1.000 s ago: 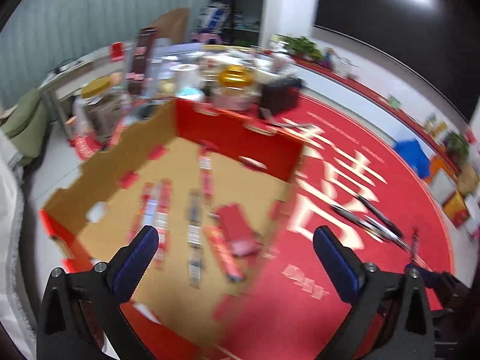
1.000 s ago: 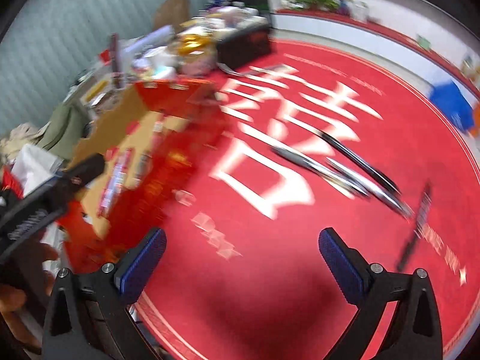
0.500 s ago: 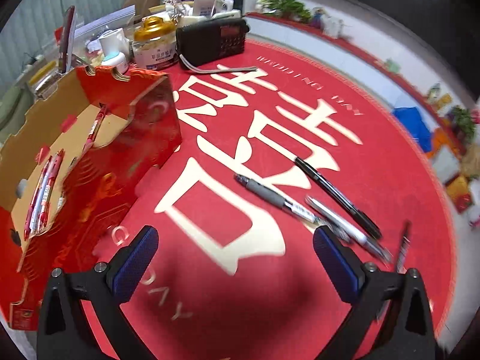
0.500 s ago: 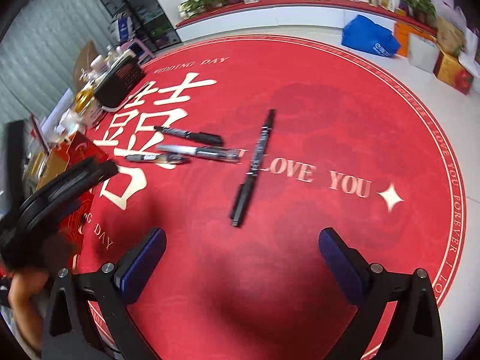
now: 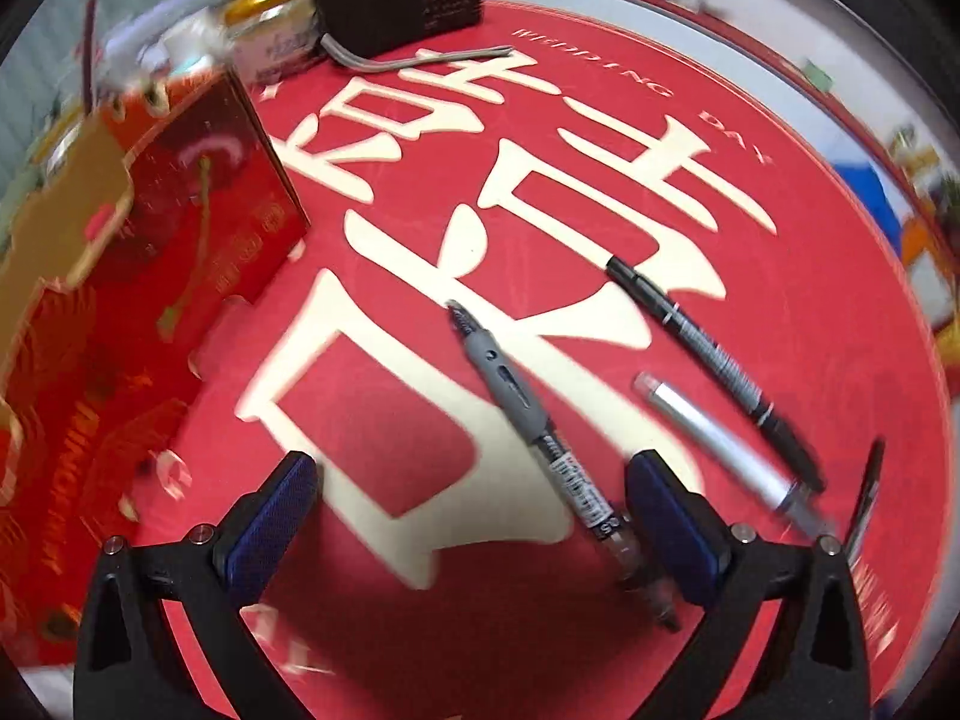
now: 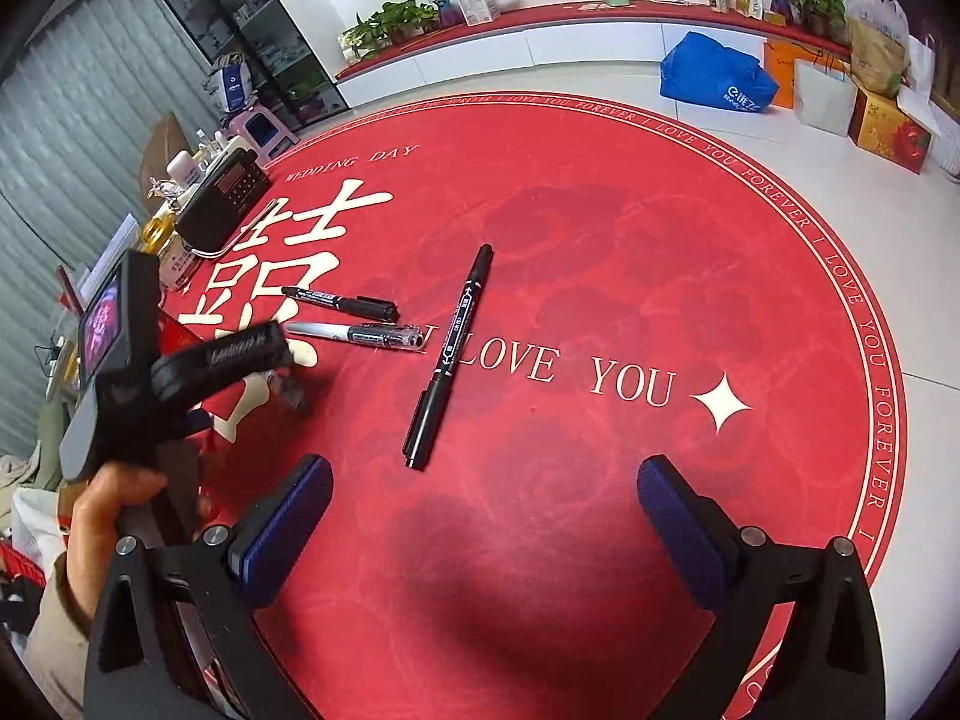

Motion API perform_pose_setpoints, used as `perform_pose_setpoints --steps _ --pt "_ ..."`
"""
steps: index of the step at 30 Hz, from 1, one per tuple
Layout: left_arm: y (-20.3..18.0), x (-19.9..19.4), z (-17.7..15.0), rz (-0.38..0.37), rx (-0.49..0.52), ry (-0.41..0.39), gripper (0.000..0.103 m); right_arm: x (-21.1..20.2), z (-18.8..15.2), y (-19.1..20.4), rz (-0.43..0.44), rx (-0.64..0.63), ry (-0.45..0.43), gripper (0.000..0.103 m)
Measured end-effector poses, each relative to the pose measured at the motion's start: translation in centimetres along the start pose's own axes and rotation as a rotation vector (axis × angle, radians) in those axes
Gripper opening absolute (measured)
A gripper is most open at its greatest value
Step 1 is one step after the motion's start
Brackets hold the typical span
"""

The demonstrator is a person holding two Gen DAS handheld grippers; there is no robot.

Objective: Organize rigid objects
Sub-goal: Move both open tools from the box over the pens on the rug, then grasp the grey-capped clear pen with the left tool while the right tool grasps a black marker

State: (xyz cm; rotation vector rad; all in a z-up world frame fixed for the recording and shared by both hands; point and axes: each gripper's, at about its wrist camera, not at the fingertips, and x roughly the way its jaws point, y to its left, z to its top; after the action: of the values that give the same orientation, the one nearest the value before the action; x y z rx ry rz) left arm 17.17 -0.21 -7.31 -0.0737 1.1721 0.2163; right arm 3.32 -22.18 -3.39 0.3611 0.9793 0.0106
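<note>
Grey pen (image 5: 528, 420) tip hides behind open left claw (image 5: 471, 516).

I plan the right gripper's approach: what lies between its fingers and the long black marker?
Only bare red mat; the right wrist view shows nothing between right gripper and marker.

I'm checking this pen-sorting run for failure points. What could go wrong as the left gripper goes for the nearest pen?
The grey-grip pen lies slanted, its lower end against the right finger of the open left gripper; closing now might knock it away. The silver pen lies close beside it and could get nudged. The round pens may roll on the red mat.
</note>
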Motion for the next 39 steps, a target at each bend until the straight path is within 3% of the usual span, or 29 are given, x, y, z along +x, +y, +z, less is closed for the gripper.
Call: perform_pose_setpoints --steps 4,8,13,19,34,39 --pt "1.0 -0.4 -0.7 0.023 0.088 -0.052 0.103 0.6 0.0 0.3 -0.009 -0.013 0.003 0.102" --pt "1.2 -0.4 -1.0 -0.016 0.008 -0.03 0.103 2.0 0.5 1.5 -0.038 -0.054 0.021 0.102" --pt "-0.2 -0.6 -1.0 0.018 -0.01 -0.09 0.103 5.4 2.1 3.6 -0.144 -0.161 0.069 0.102" --pt "0.6 -0.3 -1.2 -0.026 -0.078 -0.104 0.103 9.3 3.0 5.3 -0.239 -0.254 0.132 0.103" --pt "0.1 -0.6 -1.8 0.002 -0.135 -0.175 0.103 9.4 3.1 5.7 -0.223 -0.29 0.15 0.103" --pt "0.0 -0.6 -1.4 -0.002 -0.13 -0.154 0.103 9.7 3.4 6.0 -0.224 -0.293 0.164 0.103"
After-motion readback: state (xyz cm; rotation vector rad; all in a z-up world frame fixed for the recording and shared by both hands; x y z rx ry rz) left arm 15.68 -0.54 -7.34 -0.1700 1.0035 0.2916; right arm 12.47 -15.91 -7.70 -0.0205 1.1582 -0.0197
